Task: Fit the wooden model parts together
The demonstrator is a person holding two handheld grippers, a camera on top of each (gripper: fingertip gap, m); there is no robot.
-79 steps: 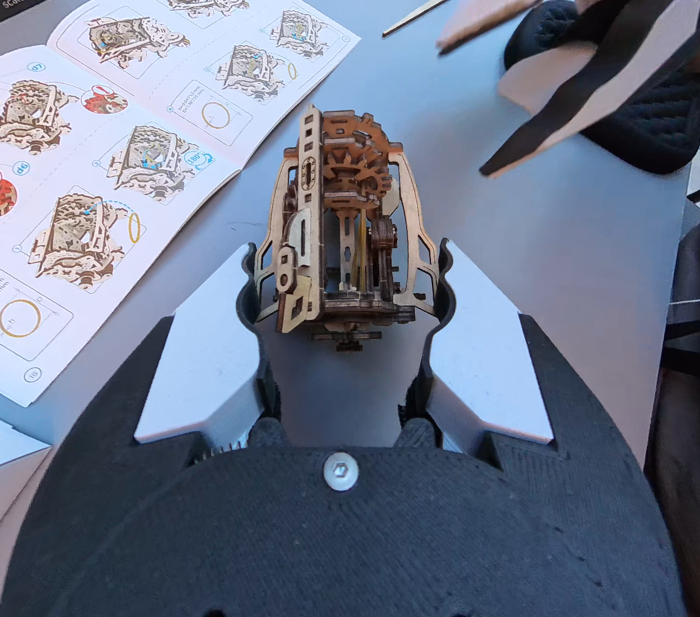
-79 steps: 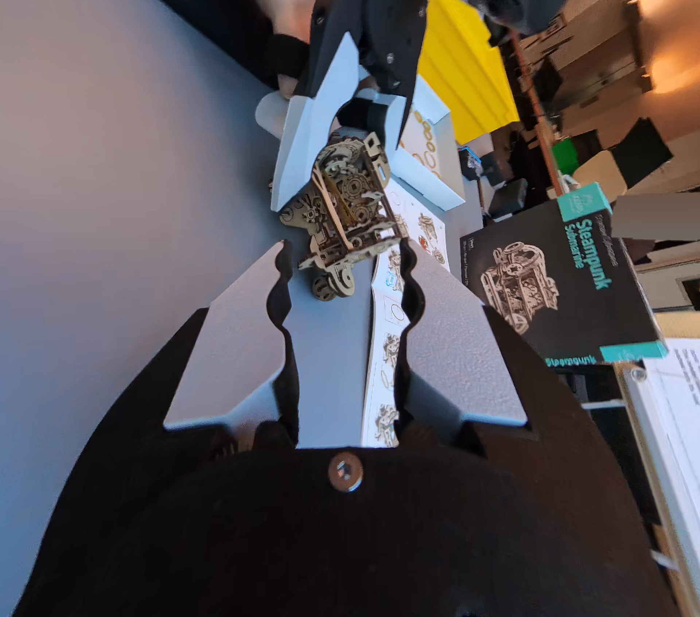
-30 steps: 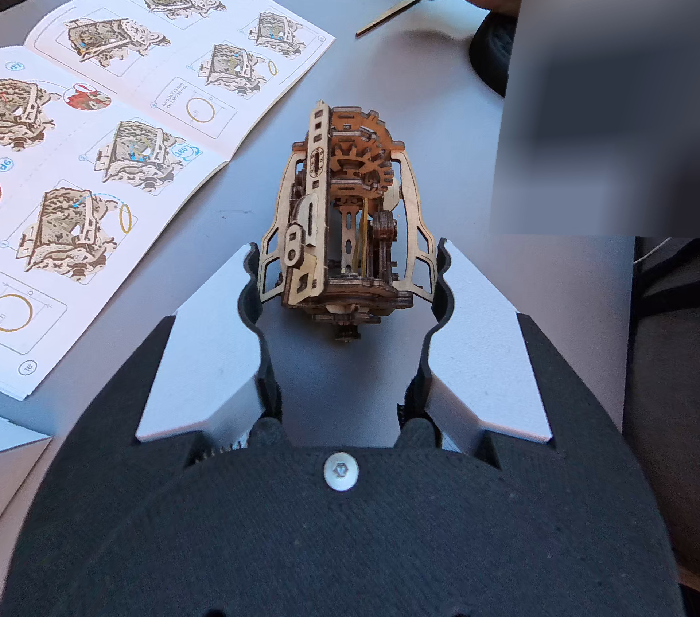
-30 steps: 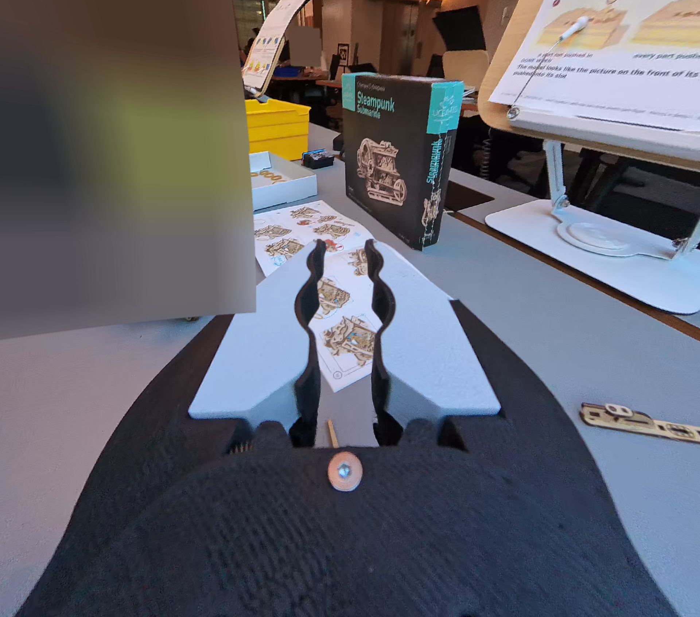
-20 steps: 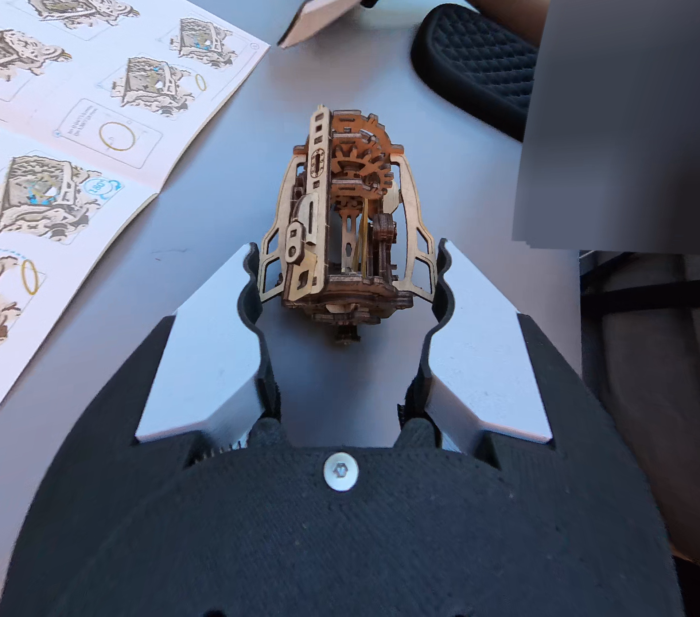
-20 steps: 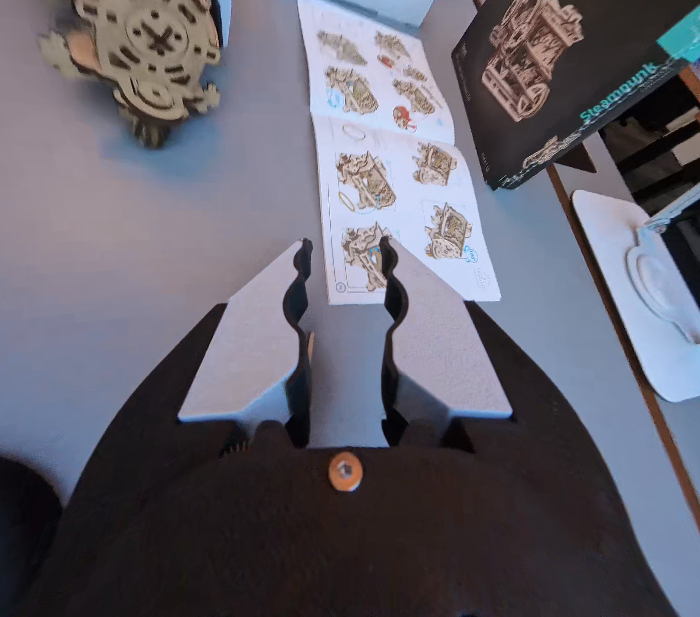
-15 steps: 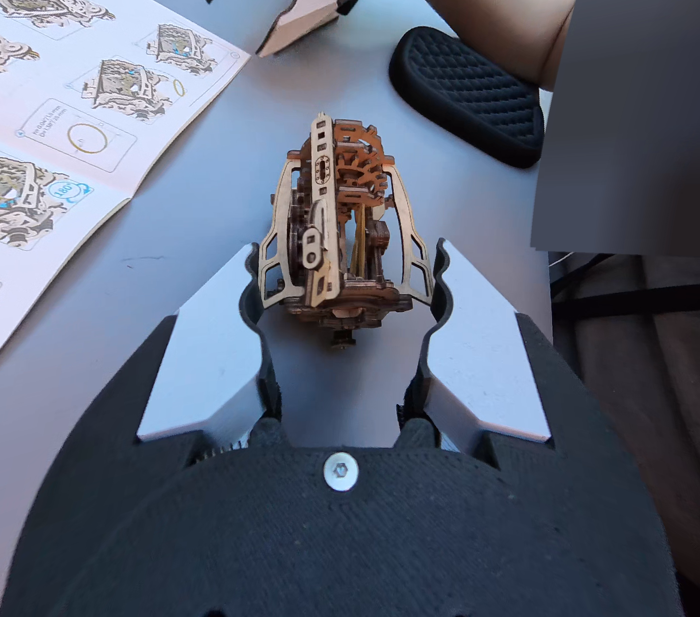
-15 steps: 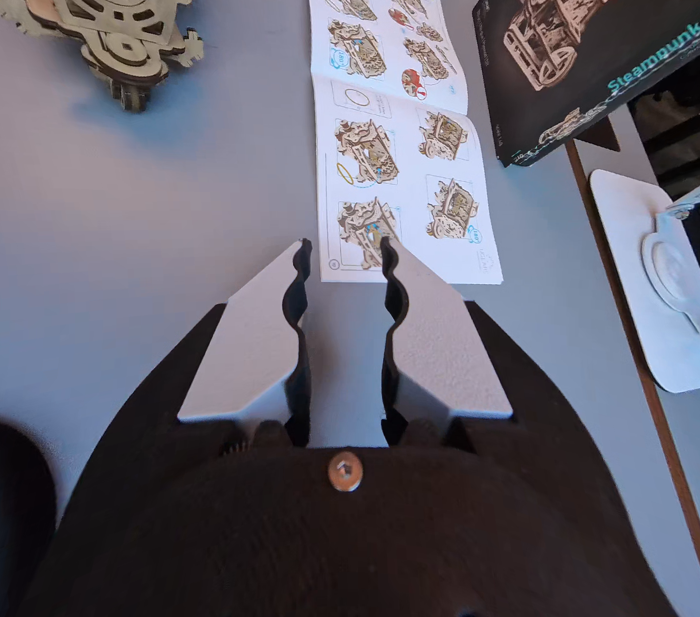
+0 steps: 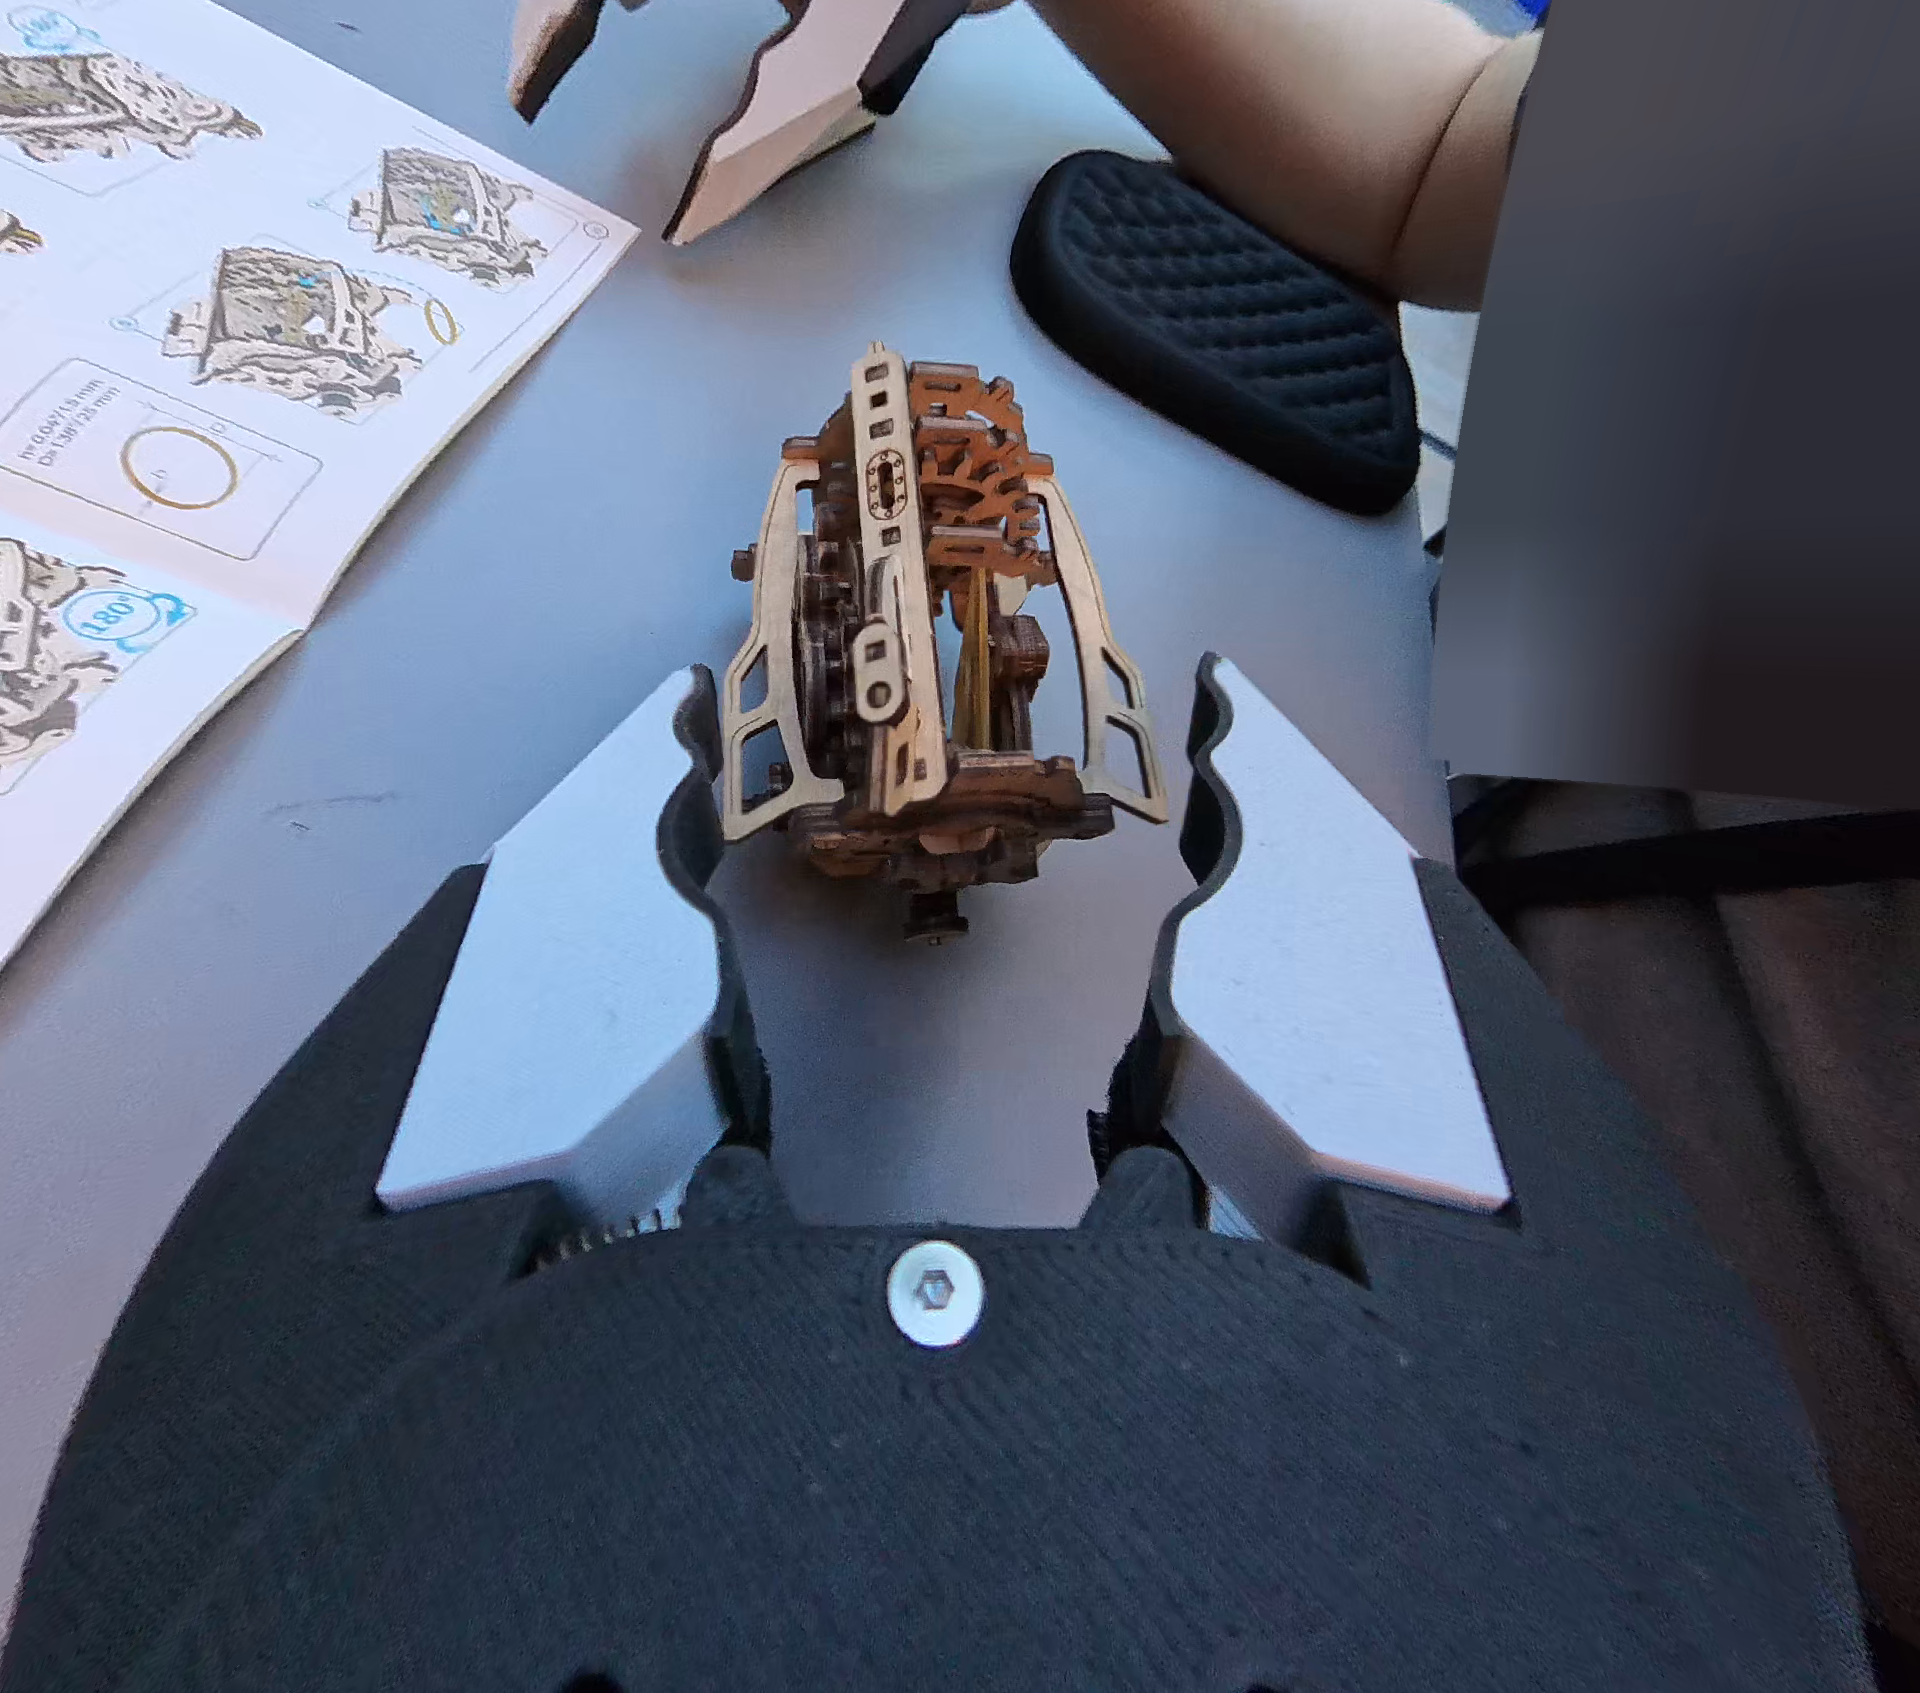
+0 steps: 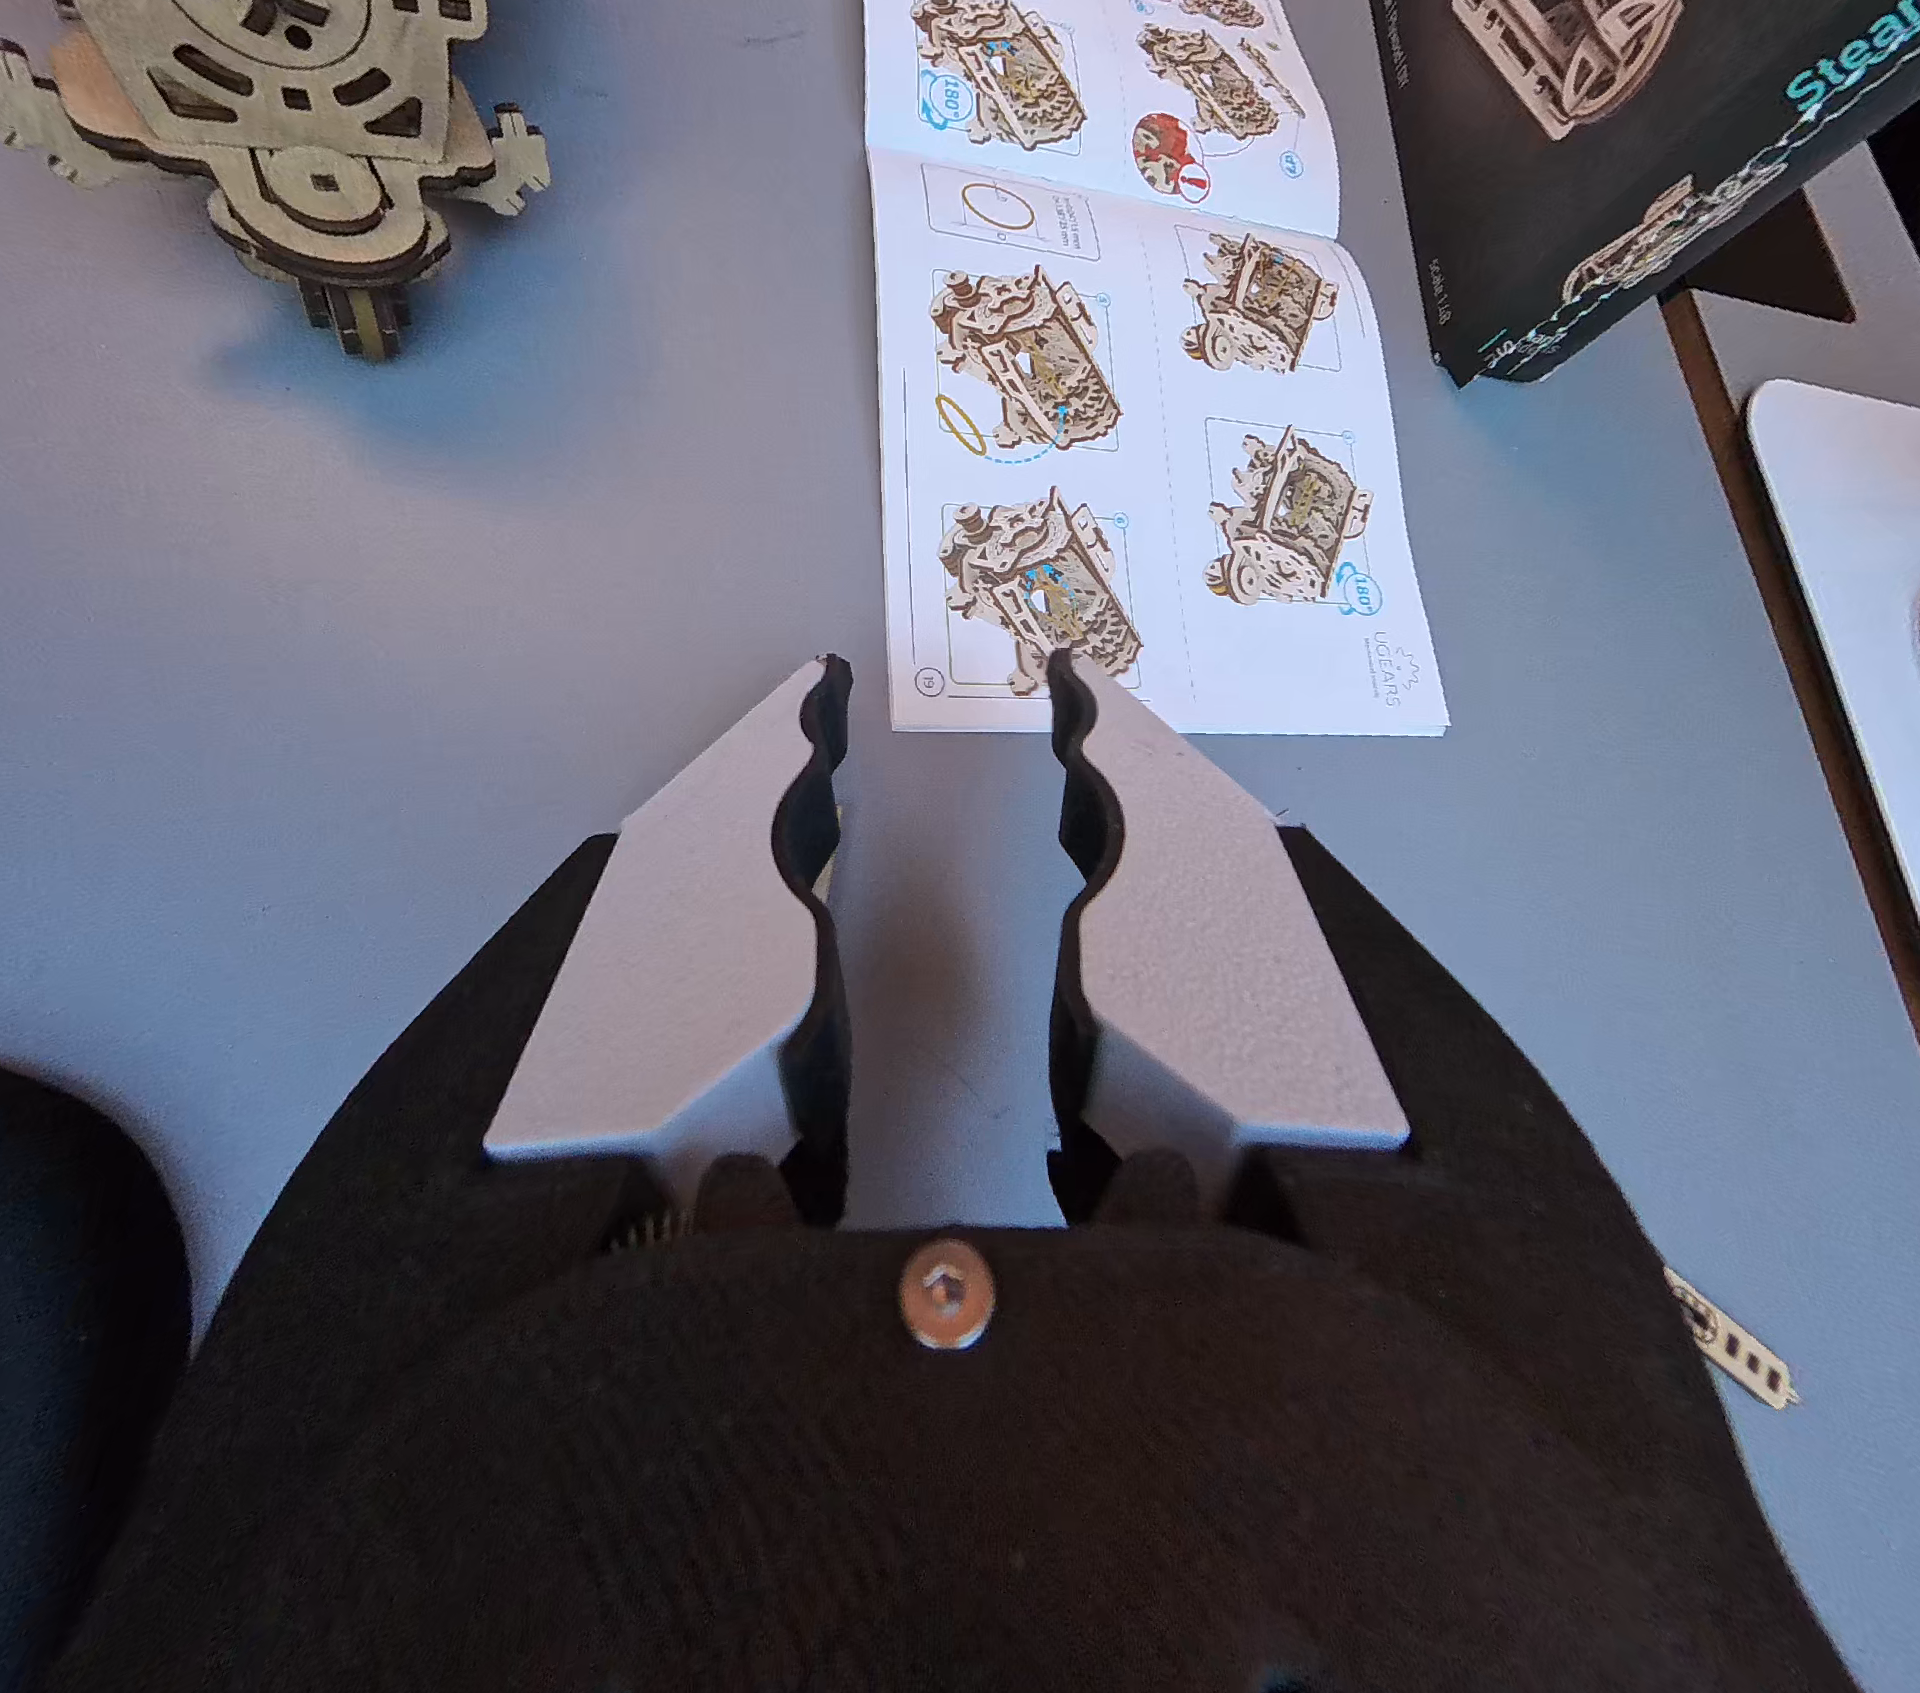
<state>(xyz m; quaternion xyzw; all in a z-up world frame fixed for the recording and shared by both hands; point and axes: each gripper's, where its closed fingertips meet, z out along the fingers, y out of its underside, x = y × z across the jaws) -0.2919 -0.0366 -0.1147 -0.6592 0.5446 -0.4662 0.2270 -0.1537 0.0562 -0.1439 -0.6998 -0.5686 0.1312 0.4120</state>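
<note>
Left gripper (image 9: 940, 734) brackets the wooden model (image 9: 930, 656), jaws wide, one pad touching.
Close squarely on its side frames; right gripper (image 10: 943, 677) hovers half-open, empty.

Your left wrist view looks down close along its fingers at the model (image 9: 935, 667) near the tabletop's (image 9: 499, 708) right edge. Your right wrist view faces steeply down from above; both share the model (image 10: 249, 33) and booklet (image 10: 1122, 313).

wooden model (image 10: 249, 33): cut off at top-left edge | black box (image 10: 1662, 33): cropped at right
</note>
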